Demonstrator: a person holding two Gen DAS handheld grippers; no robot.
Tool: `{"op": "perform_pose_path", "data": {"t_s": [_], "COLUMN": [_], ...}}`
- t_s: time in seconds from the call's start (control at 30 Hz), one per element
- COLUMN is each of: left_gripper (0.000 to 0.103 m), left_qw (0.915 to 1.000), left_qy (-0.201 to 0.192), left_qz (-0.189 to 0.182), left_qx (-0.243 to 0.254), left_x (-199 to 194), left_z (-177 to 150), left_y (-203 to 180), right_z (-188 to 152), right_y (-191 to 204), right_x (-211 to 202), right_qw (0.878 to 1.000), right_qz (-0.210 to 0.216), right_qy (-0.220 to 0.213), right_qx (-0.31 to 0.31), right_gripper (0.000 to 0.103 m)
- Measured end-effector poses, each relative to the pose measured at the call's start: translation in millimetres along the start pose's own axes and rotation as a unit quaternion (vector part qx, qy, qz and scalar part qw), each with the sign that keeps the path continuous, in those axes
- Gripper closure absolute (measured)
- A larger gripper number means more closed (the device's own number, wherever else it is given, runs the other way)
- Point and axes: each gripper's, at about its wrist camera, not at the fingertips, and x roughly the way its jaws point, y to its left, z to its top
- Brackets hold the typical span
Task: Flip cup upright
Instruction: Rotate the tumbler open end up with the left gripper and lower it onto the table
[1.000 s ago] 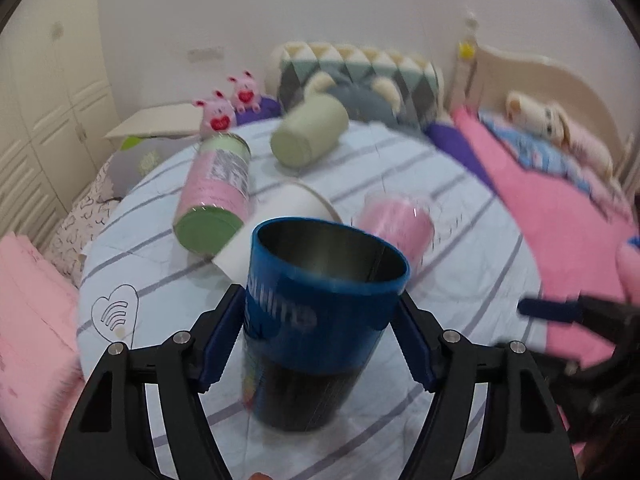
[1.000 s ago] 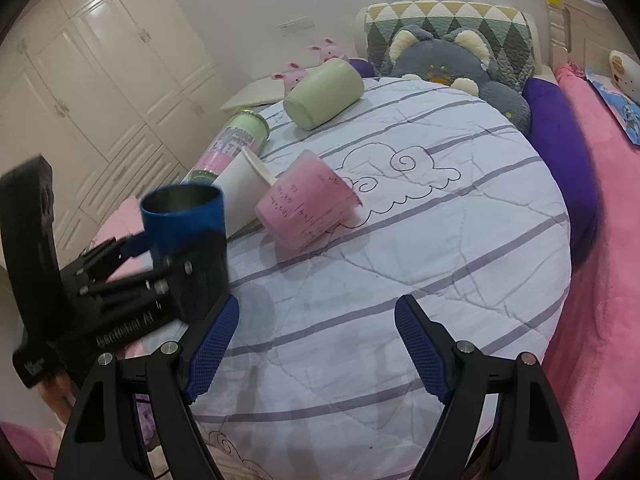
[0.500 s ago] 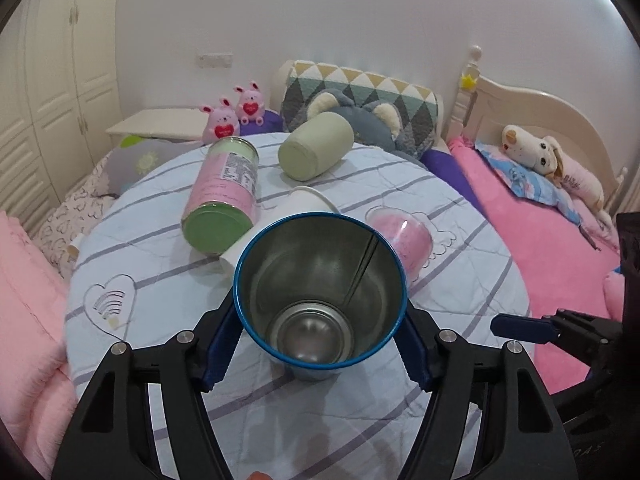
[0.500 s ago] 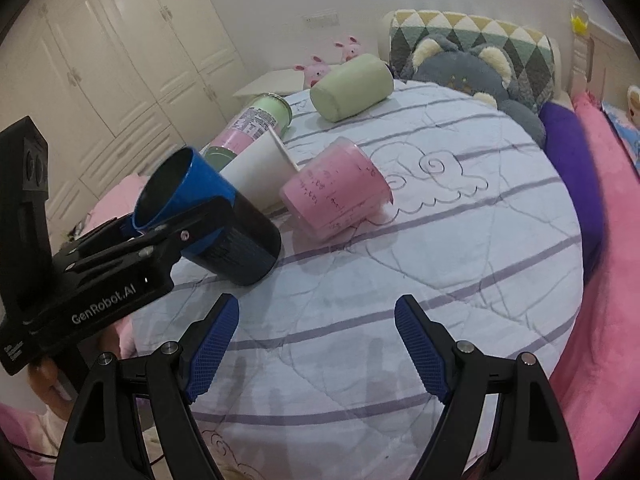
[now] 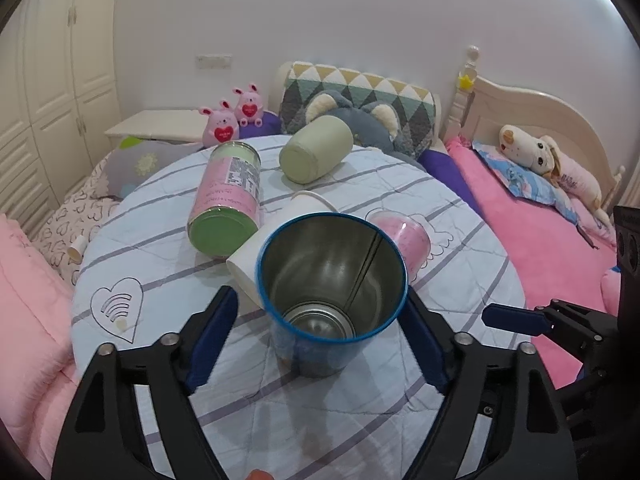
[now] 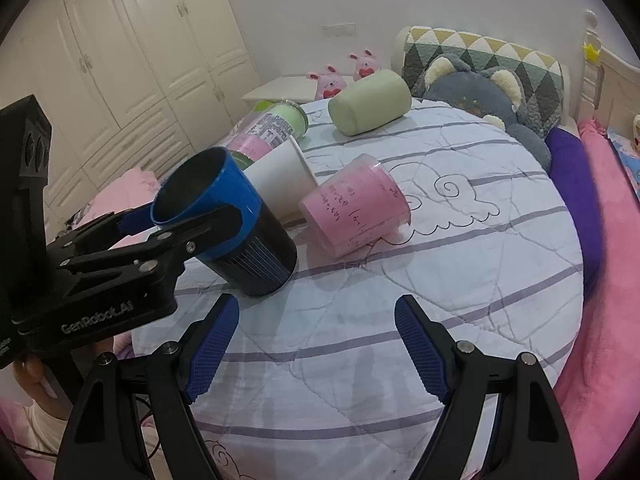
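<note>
Starting at the left: a pink-and-green canister (image 5: 228,200) lies on its side on the striped tablecloth (image 6: 440,300), green end cap facing the left wrist camera. A white paper cup (image 5: 276,236) lies tipped over just beside it, touching or nearly so. Behind those, toward the wall, a pale green mug (image 5: 316,152) is also down on its side, with two pink bunny toys (image 5: 236,120) further back off the table. In the middle is the blue cup (image 6: 260,264), steel inside and dark lower body, standing mouth-up with its base on the cloth. It looks tilted in the right wrist view, but I can't tell if that's a real lean or the fisheye. The left gripper (image 5: 320,296) sits around it with the jaws loosened: a sliver of cloth shows between the left pad and the cup wall, while the other pad looks right up against the rim (so it's bracketing the cup, not squeezing it). Right of the blue cup is a see-through pink cup (image 6: 356,208) with black writing, on its side, just beside the paper cup. Further right, the right gripper (image 6: 317,300) hangs over bare cloth with its blue pads spread wide and nothing between them, near the blue cup but not touching it. Past the table edge is a grey plush (image 6: 480,88) and the pink bed (image 5: 540,240).
</note>
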Motion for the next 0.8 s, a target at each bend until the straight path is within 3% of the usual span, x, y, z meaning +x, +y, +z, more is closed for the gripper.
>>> {"op": "perform_pose_path", "data": {"t_s": [0.13, 0.27, 0.57, 0.67, 0.8], "left_gripper": [0.006, 0.004, 0.001, 0.001, 0.001], "left_qw": [0.9999, 0.9996, 0.9954, 0.9903, 0.9846], "left_qy": [-0.011, -0.029, -0.075, -0.096, -0.117], "left_qz": [-0.001, 0.003, 0.058, 0.101, 0.13], "left_qx": [-0.001, -0.002, 0.014, 0.007, -0.005], "left_x": [-10, -27, -77, -98, -119], "left_z": [1, 2, 1, -2, -6], "left_y": [1, 5, 9, 12, 16], "right_z": [1, 2, 4, 3, -1], "right_y": [3, 7, 21, 27, 34], "right_x": [-7, -15, -44, -55, -77], "right_qw": [1.0, 1.0, 0.997, 0.995, 0.988], "right_qz": [-0.001, -0.007, -0.017, -0.025, -0.026], "right_qy": [-0.011, -0.024, -0.078, -0.098, -0.151], "right_qx": [0.001, 0.001, -0.004, -0.012, -0.022], "right_gripper": [0.021, 0.021, 0.021, 0.021, 0.021]}}
